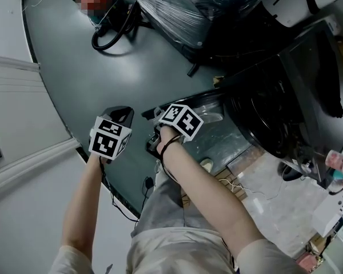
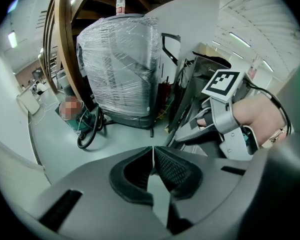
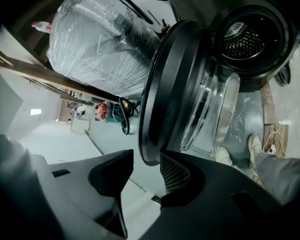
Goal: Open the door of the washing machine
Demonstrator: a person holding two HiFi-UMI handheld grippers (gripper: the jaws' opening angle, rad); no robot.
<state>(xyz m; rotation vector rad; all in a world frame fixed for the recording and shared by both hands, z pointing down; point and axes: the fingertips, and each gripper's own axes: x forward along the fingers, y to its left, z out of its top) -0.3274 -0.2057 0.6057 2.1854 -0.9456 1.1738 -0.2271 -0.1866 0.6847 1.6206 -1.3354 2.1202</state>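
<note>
The washing machine [image 1: 297, 79] stands at the right with its dark drum mouth [image 3: 250, 39] uncovered. Its round door [image 3: 190, 84], a black rim round a clear glass bowl, is swung out to the left [image 1: 208, 104]. My right gripper [image 3: 146, 171] is at the door's outer edge: the black rim lies between the jaws against the right pad, with a gap to the left pad, so it is open. In the head view the right gripper [image 1: 160, 119] sits just below that edge. My left gripper [image 2: 153, 164] hangs to its left [image 1: 121, 116], shut and empty, over bare floor.
A bulky load wrapped in clear plastic [image 1: 200, 4] stands behind the door, a bottle [image 2: 120, 3] on top. A coiled black hose [image 1: 111, 33] lies on the grey floor beyond. White panels [image 1: 17, 124] run along the left. My shoes [image 3: 222, 156] and flattened cardboard [image 1: 274, 198] are below the machine.
</note>
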